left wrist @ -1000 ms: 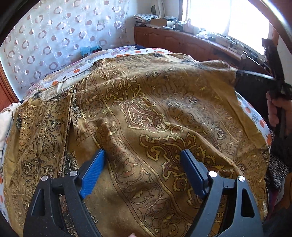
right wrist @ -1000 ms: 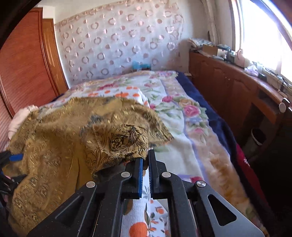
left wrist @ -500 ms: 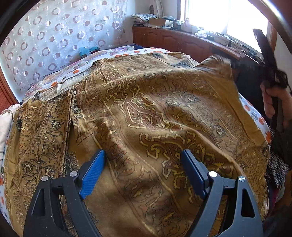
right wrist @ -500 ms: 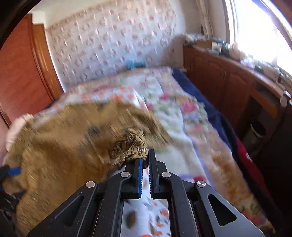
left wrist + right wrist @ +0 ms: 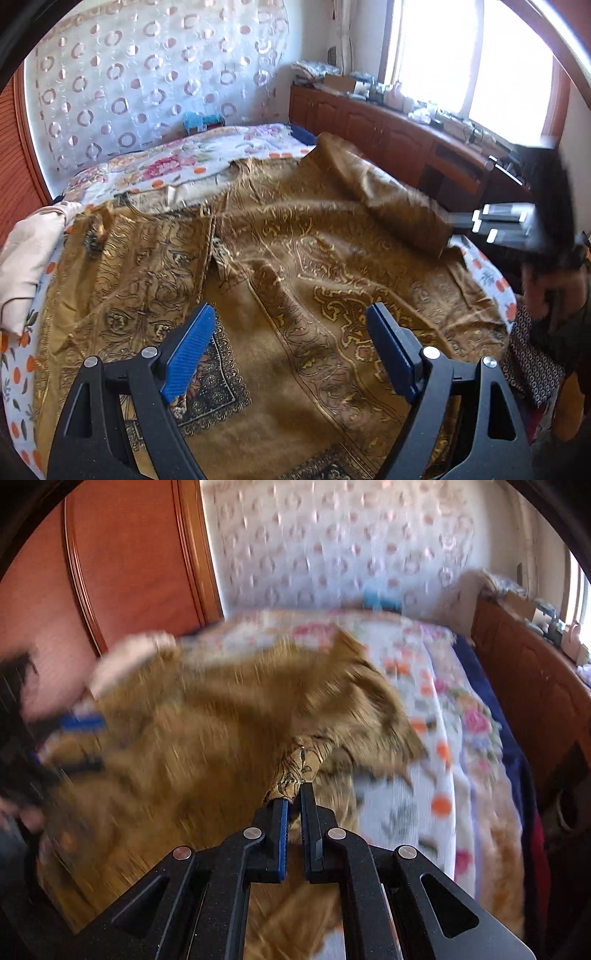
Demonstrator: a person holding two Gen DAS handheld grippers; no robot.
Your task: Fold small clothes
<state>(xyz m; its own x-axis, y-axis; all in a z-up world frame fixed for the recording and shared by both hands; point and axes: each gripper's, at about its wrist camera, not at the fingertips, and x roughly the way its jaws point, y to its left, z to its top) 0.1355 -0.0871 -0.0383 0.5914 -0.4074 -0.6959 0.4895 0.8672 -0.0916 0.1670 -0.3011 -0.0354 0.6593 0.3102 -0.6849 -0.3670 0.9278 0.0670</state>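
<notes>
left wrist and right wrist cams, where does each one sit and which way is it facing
Left wrist: on the left gripper, angled down at the golden garment on the bed; open jaws; the person's right hand shows.
Right wrist: on the right gripper, shut on a garment fold, facing the curtain; the left gripper appears blurred at left.
Shared: garment, bed, curtain, wooden cabinet.

One gold patterned garment (image 5: pixel 303 266) on one bed (image 5: pixel 207 155); one pale cloth (image 5: pixel 26 258) beside; two claws: left claw (image 5: pixel 291 350), right claw (image 5: pixel 293 801).
</notes>
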